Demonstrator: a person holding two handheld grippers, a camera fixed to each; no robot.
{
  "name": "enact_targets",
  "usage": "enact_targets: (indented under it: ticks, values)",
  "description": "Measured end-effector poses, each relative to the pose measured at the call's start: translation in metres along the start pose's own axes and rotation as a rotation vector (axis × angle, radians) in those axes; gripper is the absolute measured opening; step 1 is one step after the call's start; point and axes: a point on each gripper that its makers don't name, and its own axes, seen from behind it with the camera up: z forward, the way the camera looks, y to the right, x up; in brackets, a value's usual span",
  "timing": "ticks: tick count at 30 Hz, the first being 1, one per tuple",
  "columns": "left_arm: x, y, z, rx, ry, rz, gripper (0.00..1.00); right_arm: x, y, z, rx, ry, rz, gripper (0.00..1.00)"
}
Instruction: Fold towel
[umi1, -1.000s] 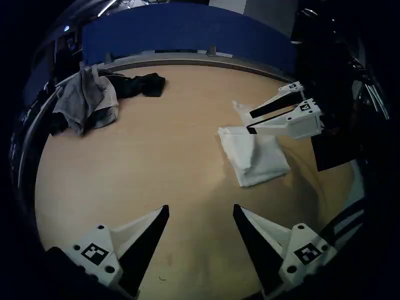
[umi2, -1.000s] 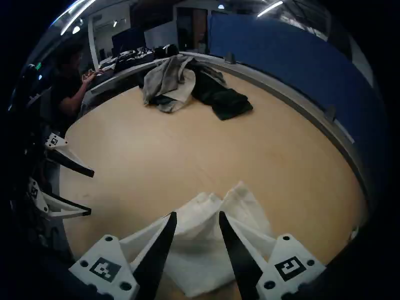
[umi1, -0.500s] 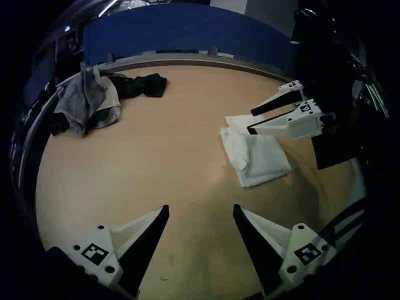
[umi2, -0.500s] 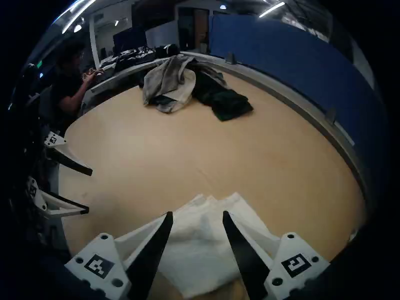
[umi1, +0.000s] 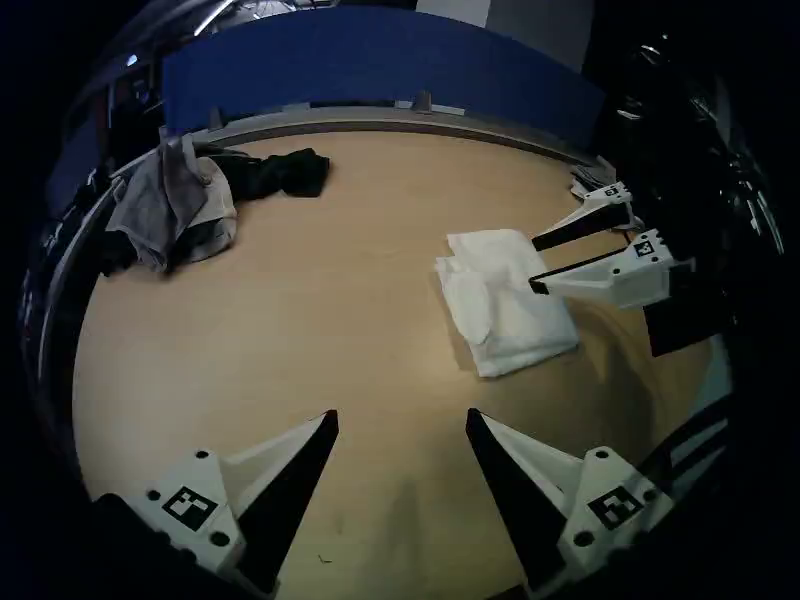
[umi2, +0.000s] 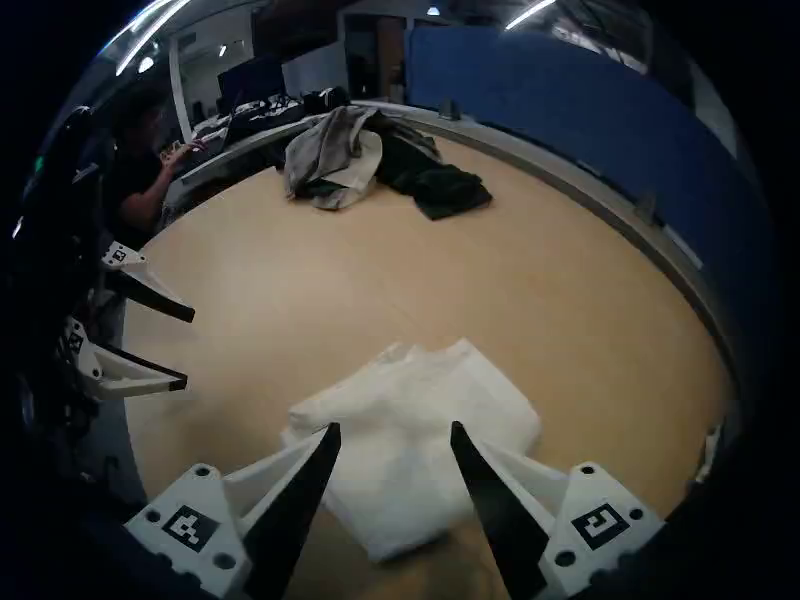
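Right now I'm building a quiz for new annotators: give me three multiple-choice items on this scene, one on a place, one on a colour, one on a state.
1. Where is the white towel? A on the table; B in a basket; C on the floor.
2. What colour is the partition behind the table? A red; B blue; C green.
3. How is the right gripper? A shut on the towel; B open; C shut on nothing.
Answers: A, it lies folded on the wooden top; B, the panel is blue; B, its fingers stand apart over the towel.
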Motion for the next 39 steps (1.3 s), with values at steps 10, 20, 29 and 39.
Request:
enact_targets:
  ticks: [10, 20, 29, 39]
  values:
    - [0.003, 0.009, 0.000, -0.009, 0.000, 0.015, 0.95, -0.040, 0.001, -0.022, -0.030, -0.025, 0.038, 0.95]
    - [0.006, 0.017, 0.002, -0.017, 0.002, 0.027, 0.95, -0.071, -0.001, -0.028, -0.041, -0.057, 0.068, 0.96]
    - [0.005, 0.018, 0.001, -0.016, 0.000, 0.030, 0.95, -0.089, -0.006, -0.026, -0.045, -0.089, 0.062, 0.95]
    - [0.003, 0.018, 0.001, -0.016, 0.000, 0.028, 0.95, -0.103, -0.011, -0.021, -0.047, -0.117, 0.089, 0.73]
